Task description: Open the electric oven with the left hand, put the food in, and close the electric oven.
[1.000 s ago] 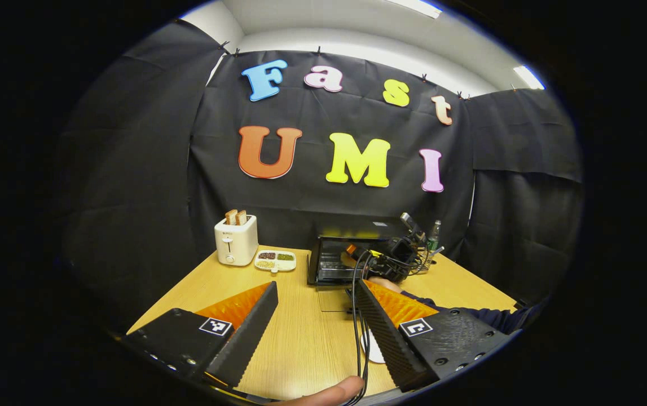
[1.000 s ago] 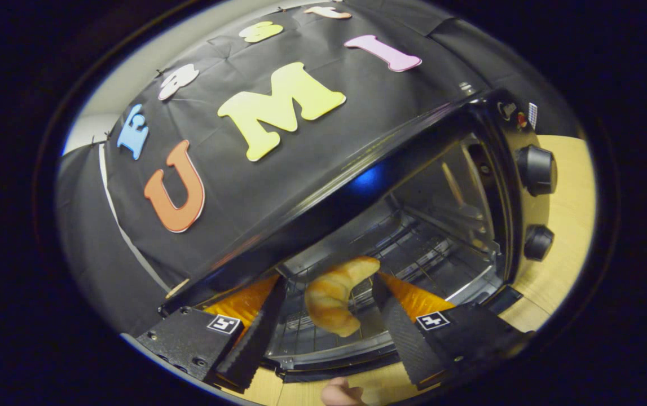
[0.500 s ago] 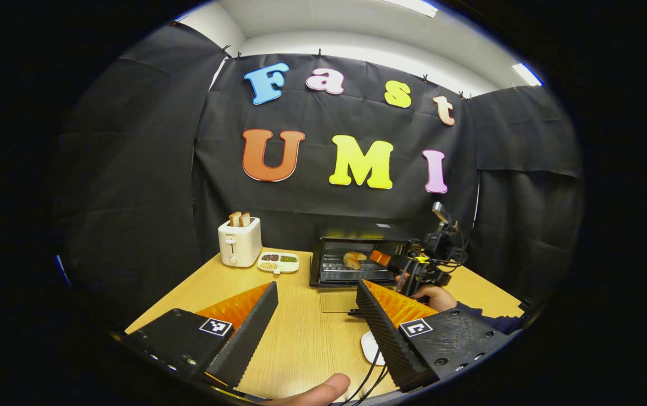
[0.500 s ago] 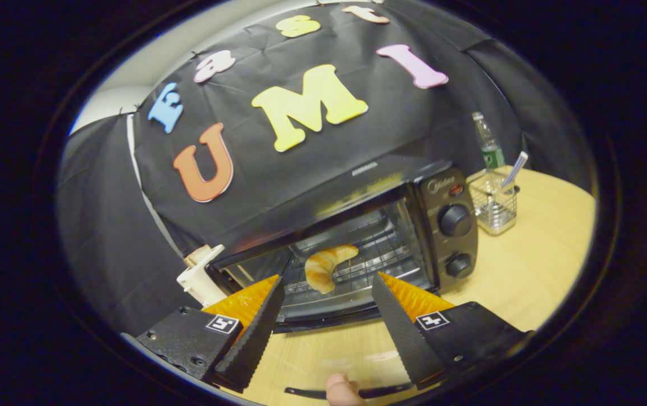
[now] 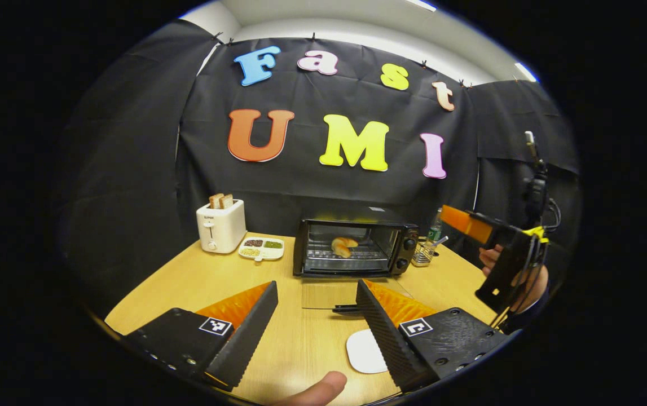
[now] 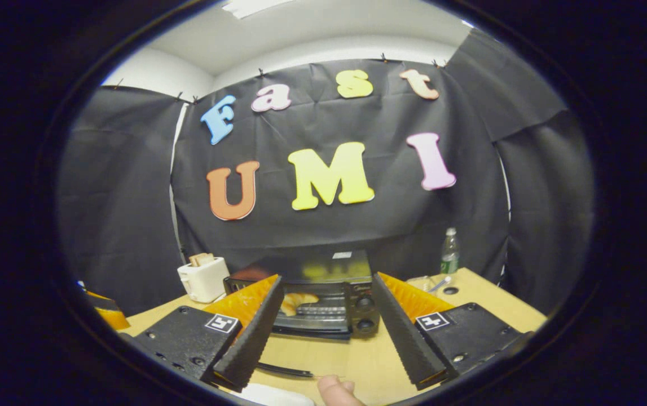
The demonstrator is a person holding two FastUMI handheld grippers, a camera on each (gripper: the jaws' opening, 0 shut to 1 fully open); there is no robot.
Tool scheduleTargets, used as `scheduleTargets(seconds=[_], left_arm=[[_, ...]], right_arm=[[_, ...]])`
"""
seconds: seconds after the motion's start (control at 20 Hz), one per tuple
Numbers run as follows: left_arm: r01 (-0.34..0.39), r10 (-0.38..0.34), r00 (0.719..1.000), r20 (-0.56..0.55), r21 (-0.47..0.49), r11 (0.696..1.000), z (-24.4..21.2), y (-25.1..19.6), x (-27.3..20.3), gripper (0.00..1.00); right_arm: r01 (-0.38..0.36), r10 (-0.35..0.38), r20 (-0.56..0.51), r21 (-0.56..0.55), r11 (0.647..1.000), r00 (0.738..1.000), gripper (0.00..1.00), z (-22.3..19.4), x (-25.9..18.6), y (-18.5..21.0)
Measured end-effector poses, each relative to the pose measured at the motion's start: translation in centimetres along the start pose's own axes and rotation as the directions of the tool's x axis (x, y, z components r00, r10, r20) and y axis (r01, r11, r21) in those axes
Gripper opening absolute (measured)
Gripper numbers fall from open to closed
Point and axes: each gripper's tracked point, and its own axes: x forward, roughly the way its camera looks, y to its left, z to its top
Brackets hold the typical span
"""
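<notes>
The right claw (image 6: 323, 332) has pulled back from the oven (image 5: 351, 248) and away from the croissant (image 5: 343, 246), which now sits alone on the rack inside. A second ago that claw was right at the oven mouth; now it is held up high at the right side of the tabletop (image 5: 188, 282), as the left gripper view shows it (image 5: 470, 225) with a hand (image 5: 518, 279) around its grip.

Closest in the left gripper view, the left claw (image 5: 316, 324) hangs low over the tabletop, its fingers spread wide with nothing between them. A thumb tip (image 5: 315, 390) shows at the very bottom. Just past the right finger lies a white pad (image 5: 364, 351).

A little farther, the glass door (image 5: 329, 294) of the oven lies folded down flat, its dark handle toward the claw. Behind it the oven stands open, with two knobs (image 5: 409, 248) on its right side.

The right claw is spread wide too, and holds nothing. Between its fingers in the right gripper view the oven (image 6: 323, 310) and the croissant (image 6: 296, 301) show small and far off.

To the left of the oven sit a small dish (image 5: 261, 248) with three parts, and then a white toaster (image 5: 220, 225) with toast sticking up. To the right of the oven is a wire holder (image 5: 423, 254), maybe with a pen in it, and a bottle (image 6: 449, 252) near the wall.
</notes>
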Motion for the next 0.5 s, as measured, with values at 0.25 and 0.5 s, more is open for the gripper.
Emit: scheduleTargets(seconds=[0.25,0.5], left_arm=[[0.091,-0.089,0.994,-0.065,0.029,0.995,-2.5,-4.1,3.8,0.93],[0.149,-0.137,0.972,-0.188,0.051,0.987,-7.5,-7.8,8.3,0.93]], right_arm=[[0.047,-0.049,0.045,0.044,0.998,0.998,0.96,5.4,-5.2,-4.4],[0.103,-0.103,0.111,0.009,0.995,0.988,0.98,8.7,-9.9,-8.6]])
